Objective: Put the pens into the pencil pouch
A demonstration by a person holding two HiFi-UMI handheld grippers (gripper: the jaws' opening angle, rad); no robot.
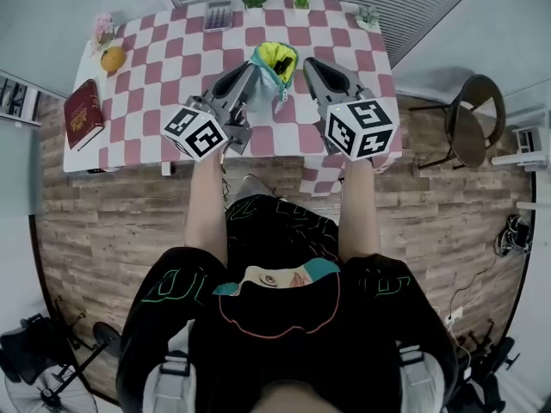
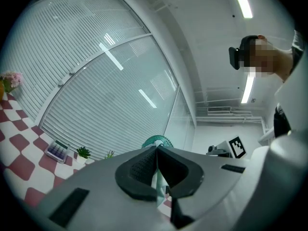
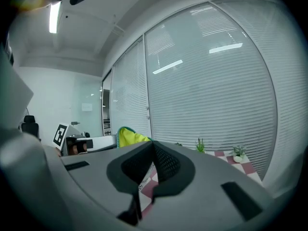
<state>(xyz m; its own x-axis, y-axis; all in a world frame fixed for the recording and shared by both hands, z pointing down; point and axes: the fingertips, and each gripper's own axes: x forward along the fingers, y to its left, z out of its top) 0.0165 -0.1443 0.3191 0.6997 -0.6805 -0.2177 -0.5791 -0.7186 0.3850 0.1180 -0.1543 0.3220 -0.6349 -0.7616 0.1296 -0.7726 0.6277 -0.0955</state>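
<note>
Teal fabric pencil pouch with yellow lining (image 1: 275,58) upright, mouth up, between both tips over the red-and-white checked table (image 1: 146,76). Left gripper (image 1: 255,67) clamped on its left edge; right gripper (image 1: 305,62) jaws together, just beside right edge.

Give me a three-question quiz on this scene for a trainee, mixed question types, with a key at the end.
1. True or false: the pencil pouch is zipped shut.
2. In the head view, the red book lies at the table's A) left end B) right end C) middle.
3. Fill in: teal pouch fabric shows pinched between the jaws of the ___ gripper.
Key: 1 false: its mouth gapes, with the yellow lining showing. 2 A. 3 left gripper.
</note>
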